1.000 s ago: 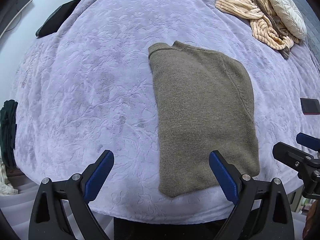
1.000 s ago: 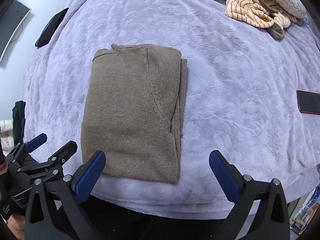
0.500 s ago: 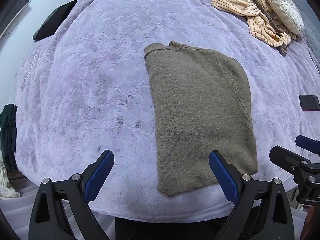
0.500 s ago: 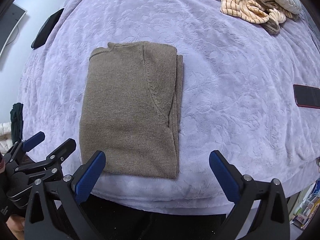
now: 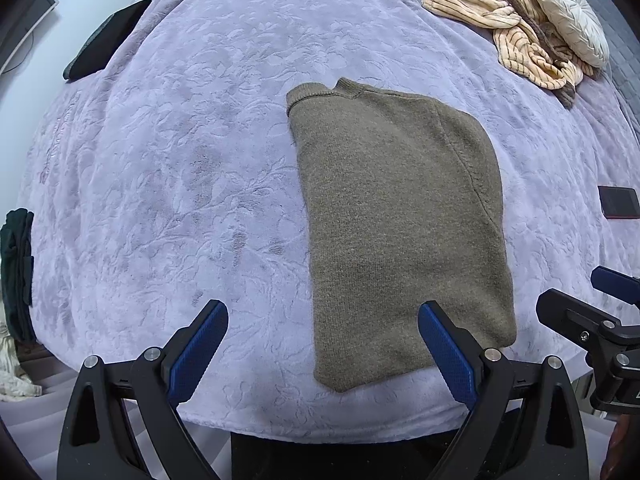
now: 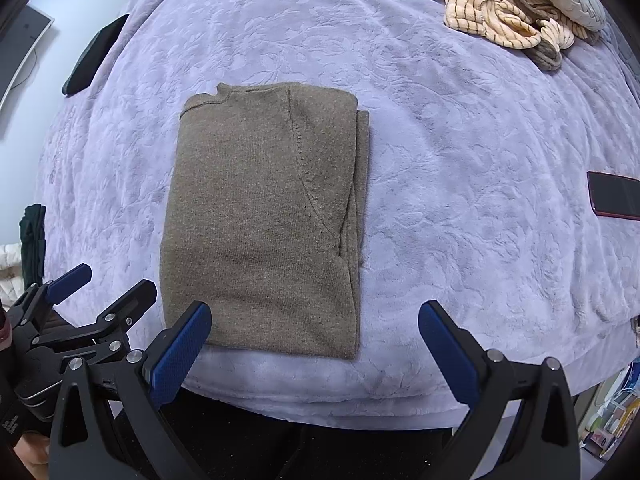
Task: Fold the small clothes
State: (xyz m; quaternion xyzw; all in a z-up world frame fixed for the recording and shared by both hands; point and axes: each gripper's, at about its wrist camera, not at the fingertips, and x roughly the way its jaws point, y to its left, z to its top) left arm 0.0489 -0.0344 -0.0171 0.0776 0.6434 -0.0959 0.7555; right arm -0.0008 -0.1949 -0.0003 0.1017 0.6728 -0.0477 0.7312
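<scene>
No brand, label or legible writing shows on anything in either view. The olive-brown sweater (image 5: 400, 224) lies folded into a tall rectangle on the lavender embossed blanket (image 5: 180, 168), its hem end close to the near edge of the bed and its neckline pointing away.

The left gripper (image 5: 322, 344) is spread wide and holds nothing; its right blue pad overlaps the sweater's near corner in the picture, though whether it touches the knit cannot be told. The right gripper (image 6: 314, 344) is likewise released and empty, its left pad at the sweater's near left corner (contact again unclear).

From the left wrist the sweater's right side reads as one rounded edge with a sleeve seam. The right wrist view shows what that hides: stacked layers of fabric peeking out along that right edge (image 6: 362, 184).

Each camera catches the other tool at its margin: the right gripper at the left view's right edge, the left gripper (image 6: 76, 308) at the right view's lower left.

Both views show a striped cream garment (image 5: 504, 28) heaped at the far right beside a pale round cushion (image 5: 568, 20), a dark flat object (image 5: 106, 40) at the far left, and a red-edged phone (image 6: 614, 194) on the right.

Only the right view shows a shelf with colourful items (image 6: 612, 412) below the bed's right edge.
</scene>
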